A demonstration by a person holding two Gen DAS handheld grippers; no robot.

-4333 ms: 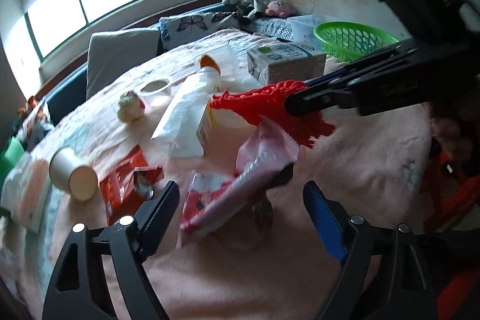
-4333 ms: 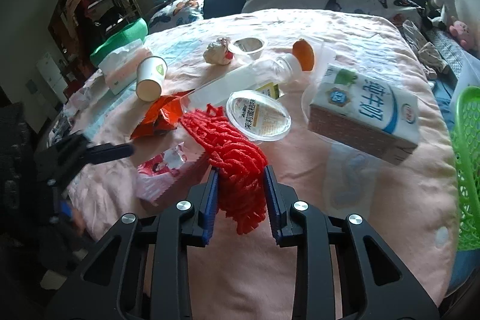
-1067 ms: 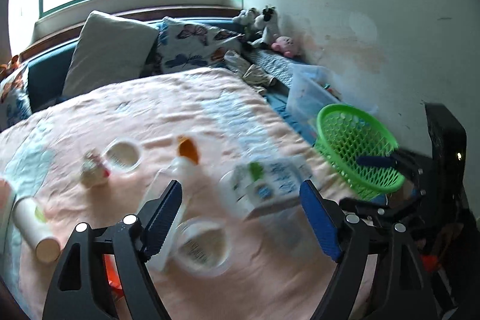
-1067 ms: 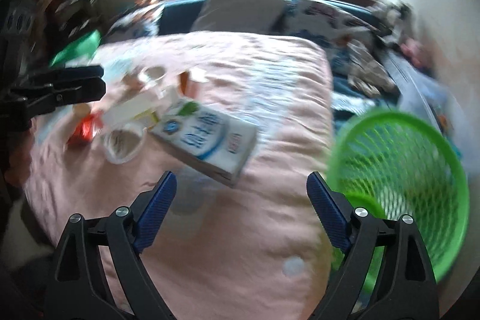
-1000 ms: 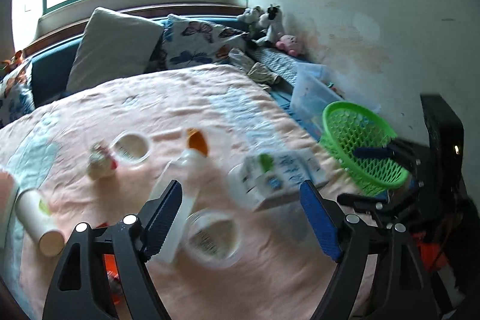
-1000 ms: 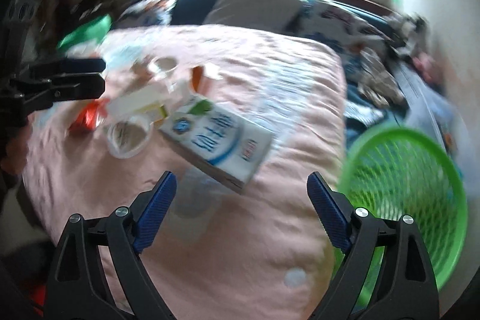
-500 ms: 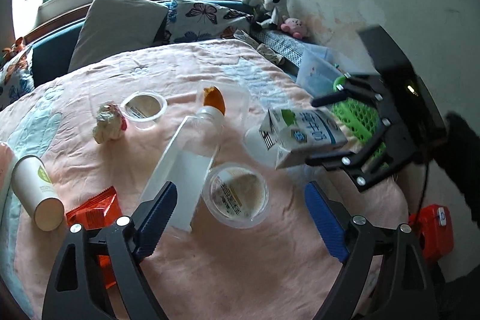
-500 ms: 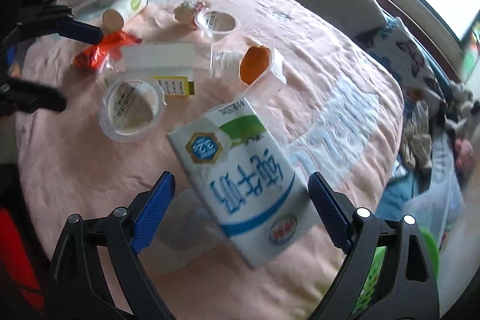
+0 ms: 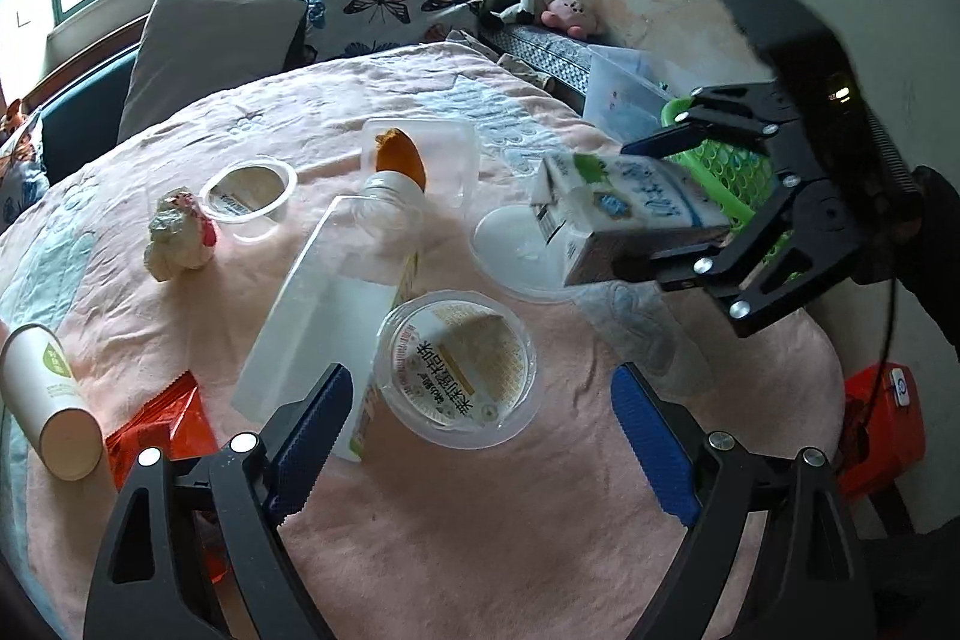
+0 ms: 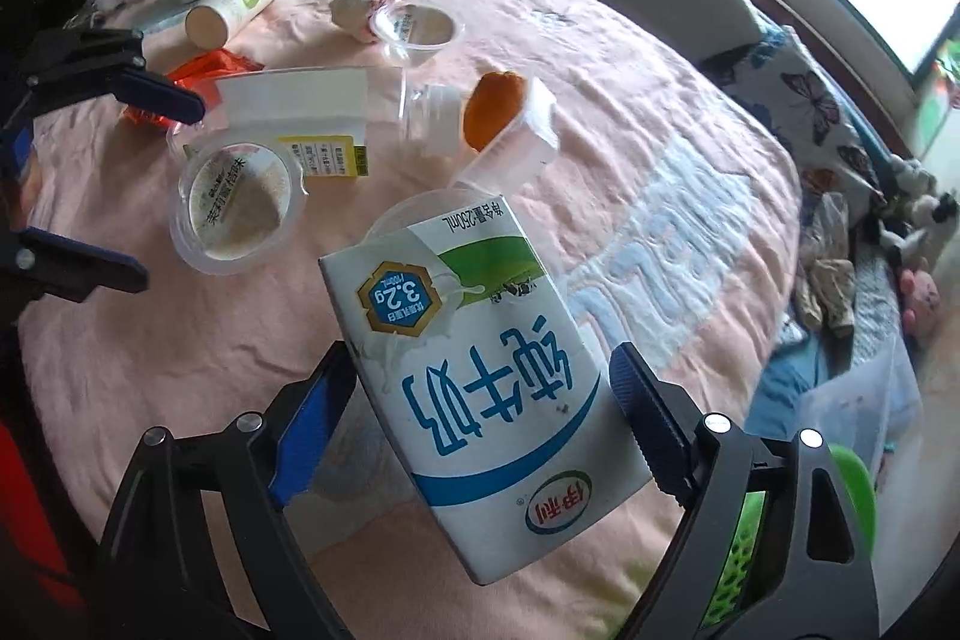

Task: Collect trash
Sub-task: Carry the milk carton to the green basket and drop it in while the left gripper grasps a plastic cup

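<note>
Compared with half a second earlier, the right gripper (image 10: 477, 430) has been brought down around the milk carton (image 10: 480, 388), which is now seen larger between its blue pads. Its jaws are closing; the left pad is seen against the carton's edge, while a narrow gap appears at the right pad, so no firm grip is shown. The carton lies on the pink bedspread (image 10: 630, 112), its printed face upward, its far end resting over a clear lid (image 9: 510, 250).

Seen from the left wrist, the right gripper (image 9: 672, 208) is angled steeply downward, straddling the carton (image 9: 624, 214) from the right.

The left gripper (image 9: 474, 436) has been lowered slightly and is held wide apart with nothing between its pads. Just ahead of it, a pudding cup (image 9: 459, 367) is seen, and beyond that a clear bottle (image 9: 336, 298) with an orange cap. To its left lie a red wrapper (image 9: 162, 424) and a paper cup (image 9: 48, 400); further ahead are a second cup (image 9: 249, 199) and a crumpled wad (image 9: 177, 244).

The green basket (image 9: 732, 172) is largely hidden behind the right gripper and carton. The person's hand at the right edge is dark and cut off.
</note>
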